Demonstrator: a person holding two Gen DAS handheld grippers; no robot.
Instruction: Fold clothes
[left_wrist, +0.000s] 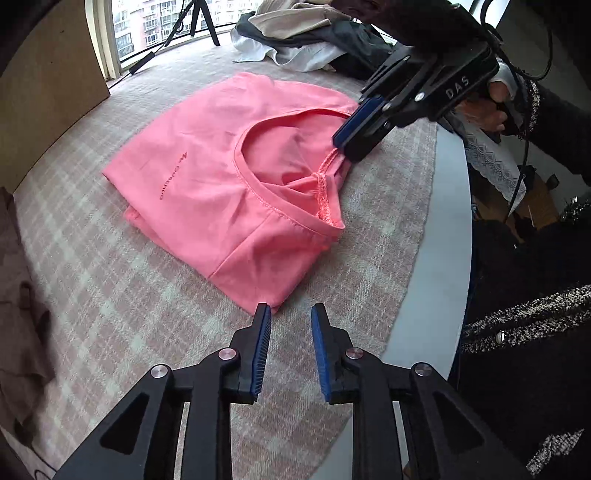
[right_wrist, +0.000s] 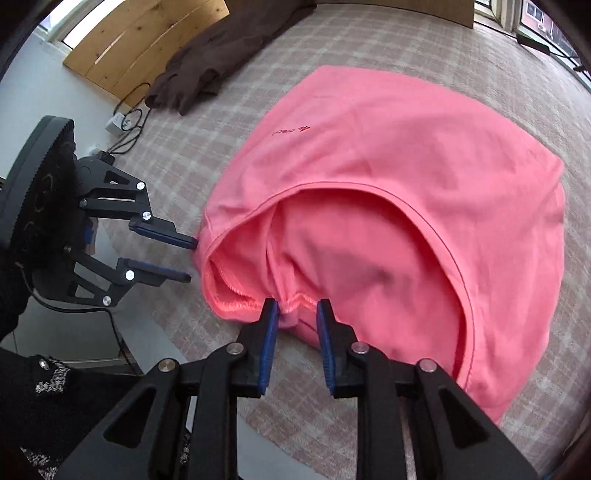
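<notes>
The pink-and-white checked woven cloth (left_wrist: 110, 295) covering the round table serves as reference. On its middle lies the coral-pink cotton T-shirt (left_wrist: 207, 177), already folded into a compact, roughly rectangular packet with the neckline and a small dark chest logo facing up. Judged from this, the folding of this garment is nearly finished; the collar end is bunched and needs smoothing. A heap of unfolded grey, beige and white garments (left_wrist: 295, 37) at the cloth's far edge and a brown garment (right_wrist: 221, 48) at another edge apparently remain.

The right gripper (right_wrist: 293, 314) stands released, jaws parted astride the collar seam without pressing it. The left gripper (left_wrist: 290, 321) is released, empty, just beside the shirt's near corner.
</notes>
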